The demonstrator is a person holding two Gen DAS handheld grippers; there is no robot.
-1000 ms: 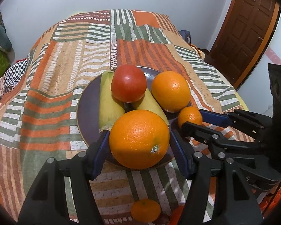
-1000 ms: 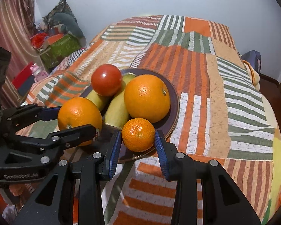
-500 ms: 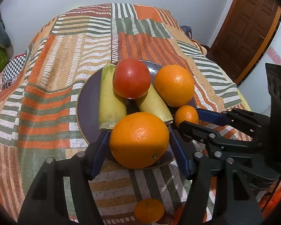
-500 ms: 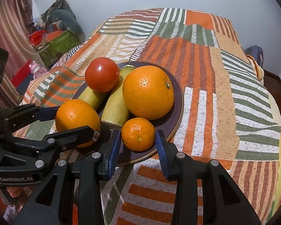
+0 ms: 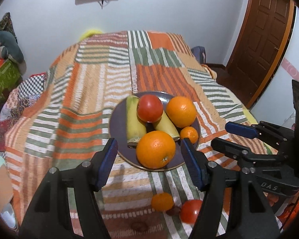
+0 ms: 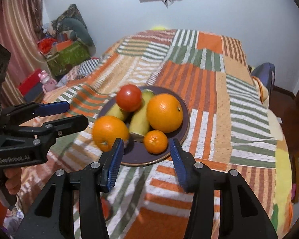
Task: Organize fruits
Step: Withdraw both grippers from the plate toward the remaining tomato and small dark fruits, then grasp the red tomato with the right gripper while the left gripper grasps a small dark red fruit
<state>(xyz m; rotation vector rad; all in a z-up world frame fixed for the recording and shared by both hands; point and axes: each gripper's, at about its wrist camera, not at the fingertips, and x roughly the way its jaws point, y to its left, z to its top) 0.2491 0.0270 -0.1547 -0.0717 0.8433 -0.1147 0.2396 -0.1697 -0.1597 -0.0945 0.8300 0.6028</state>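
A dark plate (image 5: 117, 123) on the striped bedspread holds a large orange (image 5: 155, 149) at its near rim, a tomato (image 5: 149, 108) on two yellow-green bananas (image 5: 134, 123), a second orange (image 5: 181, 111) and a small mandarin (image 5: 189, 134). My left gripper (image 5: 148, 142) hangs open above and short of the large orange, its pads clear of it. The right gripper (image 6: 146, 144) hovers short of the mandarin (image 6: 155, 141), its jaws opening and touching nothing. Each gripper shows in the other's view: the right gripper (image 5: 222, 138) and the left gripper (image 6: 78, 114).
A loose mandarin (image 5: 162, 201) and a loose tomato (image 5: 190, 211) lie on the bedspread (image 5: 83, 91) near its front edge. Boxes and clutter (image 6: 67, 57) stand left of the bed, a bag (image 6: 263, 73) and a wooden door (image 5: 263, 39) to the right.
Both grippers have risen and drawn back from the plate. The right jaws have widened away from the small mandarin; the left pads no longer flank the large orange closely. The fruits stay put.
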